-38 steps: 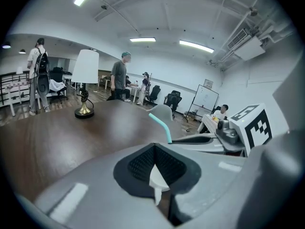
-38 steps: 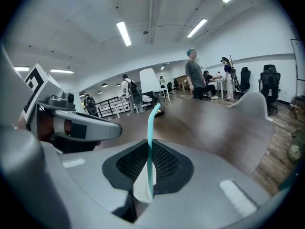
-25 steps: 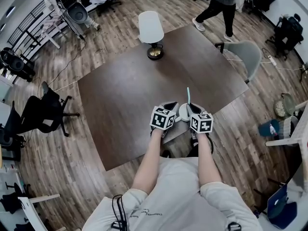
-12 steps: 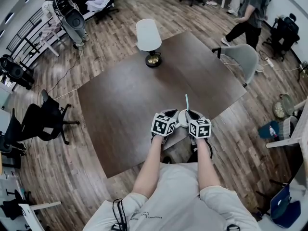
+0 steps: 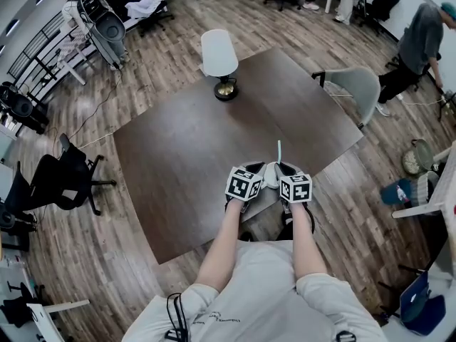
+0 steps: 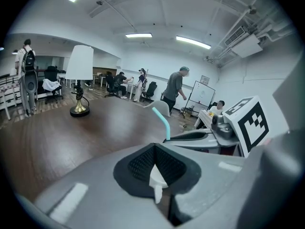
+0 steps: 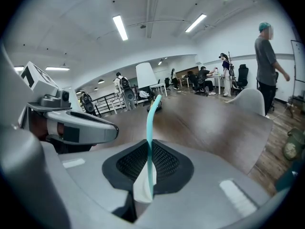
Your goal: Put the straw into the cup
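- Right gripper stays clamped on the straw, which stands upright at lower centre of the head view.
- Left gripper pinches a white rim, seemingly the cup.
- The grippers have drawn closer, so insertion looks imminent.

Grey left claw and right claw bear black-and-white marker cubes; pale short-sleeved shirt.

Teal straw upright, bent-tipped; white cup
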### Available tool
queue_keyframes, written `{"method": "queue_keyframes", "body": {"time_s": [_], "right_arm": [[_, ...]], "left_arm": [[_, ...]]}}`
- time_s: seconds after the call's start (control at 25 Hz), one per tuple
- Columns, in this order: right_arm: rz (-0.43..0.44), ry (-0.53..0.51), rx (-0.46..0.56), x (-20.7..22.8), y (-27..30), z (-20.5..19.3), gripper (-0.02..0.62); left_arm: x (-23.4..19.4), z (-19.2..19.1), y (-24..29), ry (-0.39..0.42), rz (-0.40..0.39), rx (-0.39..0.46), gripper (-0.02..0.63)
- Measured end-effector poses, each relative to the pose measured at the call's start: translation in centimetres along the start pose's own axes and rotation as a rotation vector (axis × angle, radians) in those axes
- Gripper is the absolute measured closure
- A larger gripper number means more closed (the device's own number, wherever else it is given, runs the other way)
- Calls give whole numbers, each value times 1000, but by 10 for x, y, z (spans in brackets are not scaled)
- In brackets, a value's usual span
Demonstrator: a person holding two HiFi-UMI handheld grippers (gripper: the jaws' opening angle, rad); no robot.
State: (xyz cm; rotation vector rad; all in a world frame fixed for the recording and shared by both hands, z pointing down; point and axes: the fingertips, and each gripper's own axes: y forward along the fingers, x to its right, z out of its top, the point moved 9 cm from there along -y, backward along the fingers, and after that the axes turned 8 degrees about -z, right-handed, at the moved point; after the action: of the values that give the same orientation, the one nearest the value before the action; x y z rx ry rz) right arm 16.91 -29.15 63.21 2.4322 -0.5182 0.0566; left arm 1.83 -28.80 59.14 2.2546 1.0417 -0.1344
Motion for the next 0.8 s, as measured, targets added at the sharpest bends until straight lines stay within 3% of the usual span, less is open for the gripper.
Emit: {"method": "queue_keyframes", "body": {"time_s": [0.8], "right_arm": [[-42,50,12,-9,-24,-25,534]], "left_arm": [[19,-15,-7,32,-43,-25,604]]}}
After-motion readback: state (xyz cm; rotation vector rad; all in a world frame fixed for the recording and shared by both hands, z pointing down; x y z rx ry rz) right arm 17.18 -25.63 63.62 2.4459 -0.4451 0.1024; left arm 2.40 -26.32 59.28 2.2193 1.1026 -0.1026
